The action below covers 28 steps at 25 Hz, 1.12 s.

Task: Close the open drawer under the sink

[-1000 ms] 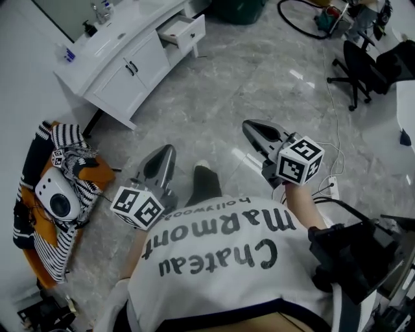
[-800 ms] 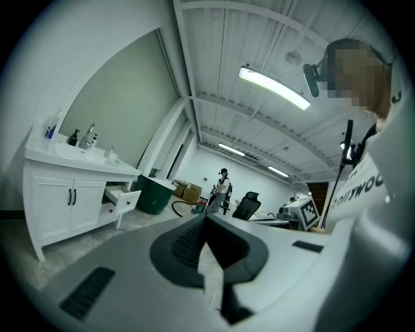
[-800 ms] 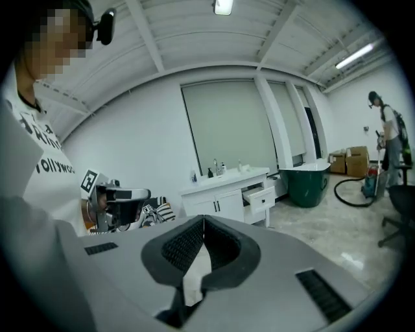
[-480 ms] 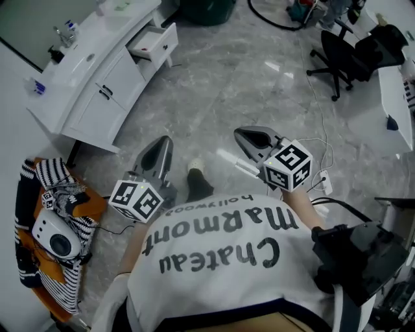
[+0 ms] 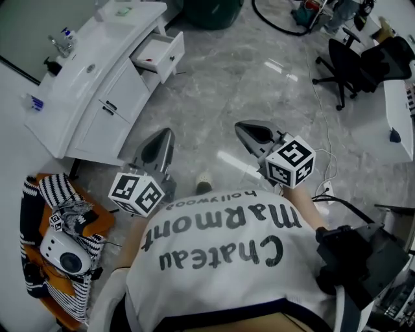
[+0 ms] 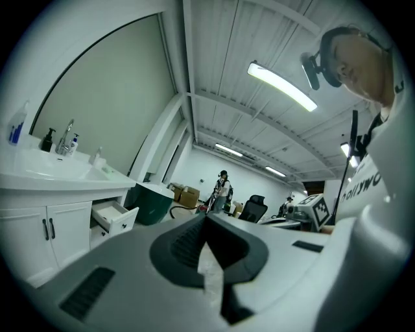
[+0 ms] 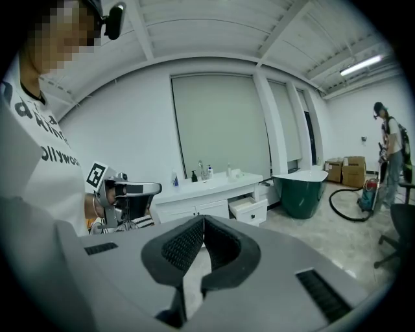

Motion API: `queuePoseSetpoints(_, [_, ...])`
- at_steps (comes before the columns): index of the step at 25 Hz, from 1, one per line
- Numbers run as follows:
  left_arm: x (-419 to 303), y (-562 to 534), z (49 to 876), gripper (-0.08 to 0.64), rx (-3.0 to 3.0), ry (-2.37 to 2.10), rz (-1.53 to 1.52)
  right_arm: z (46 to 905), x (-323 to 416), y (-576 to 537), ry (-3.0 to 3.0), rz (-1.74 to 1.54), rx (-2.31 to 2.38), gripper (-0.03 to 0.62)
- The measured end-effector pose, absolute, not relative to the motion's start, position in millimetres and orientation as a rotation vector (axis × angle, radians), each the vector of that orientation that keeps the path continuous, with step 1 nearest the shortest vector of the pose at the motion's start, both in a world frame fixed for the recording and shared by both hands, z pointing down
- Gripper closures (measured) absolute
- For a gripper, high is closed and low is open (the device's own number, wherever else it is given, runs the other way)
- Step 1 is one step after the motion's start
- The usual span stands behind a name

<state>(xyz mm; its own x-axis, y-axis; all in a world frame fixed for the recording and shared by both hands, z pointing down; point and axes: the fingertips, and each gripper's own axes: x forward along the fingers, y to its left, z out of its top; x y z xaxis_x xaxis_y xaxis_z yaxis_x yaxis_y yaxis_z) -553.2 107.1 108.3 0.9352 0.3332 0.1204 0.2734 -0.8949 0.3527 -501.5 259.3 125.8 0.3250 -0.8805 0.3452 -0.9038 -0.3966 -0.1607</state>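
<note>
Grey stone floor (image 5: 214,84) fills most of the room, and a long white sink cabinet (image 5: 78,133) stands by the wall at the top left of the head view. One drawer (image 5: 170,57) sticks out at the end of the cabinet, near a dark green tub (image 5: 211,10). It is open, and it is well apart from both tools. The cabinet also has two shut doors (image 5: 107,107) with dark handles. The person holds two grippers out in front of the body, one in each hand, low over the floor. The left gripper (image 5: 168,133) points ahead, almost level. The right gripper (image 5: 239,127) points ahead too and tips down a little more. Both have their jaws pressed together with nothing between them. Each gripper has one cube with square marks, so there are two cubes (image 5: 136,193). One black office chair (image 5: 343,65) stands far off on the right.
</note>
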Motion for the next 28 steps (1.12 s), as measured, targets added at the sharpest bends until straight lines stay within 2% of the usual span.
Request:
queuePoseSetpoints(5, [-550.3,108.2,102.5,0.552,2.777,0.466,0.243,121.5,-496.4,261.2,-1.691,0.569,2.553,0.58])
queuePoseSetpoints(11, [-493.5,55.9,107.0,0.552,2.77,0.491,0.247,124.9,-444.4,211.1,-1.662,0.578,2.581,0.58])
queuePoseSetpoints(17, [-468.4,37.3,114.4,0.552,2.747,0.507,0.255,136.9,-429.7,196.1,-1.635,0.633,2.598,0.58])
queuePoseSetpoints(28, [-450.9,35.1,124.4,0.552,2.703,0.539,0.262,139.9,-400.1,175.0,-1.646,0.687,2.663,0.58])
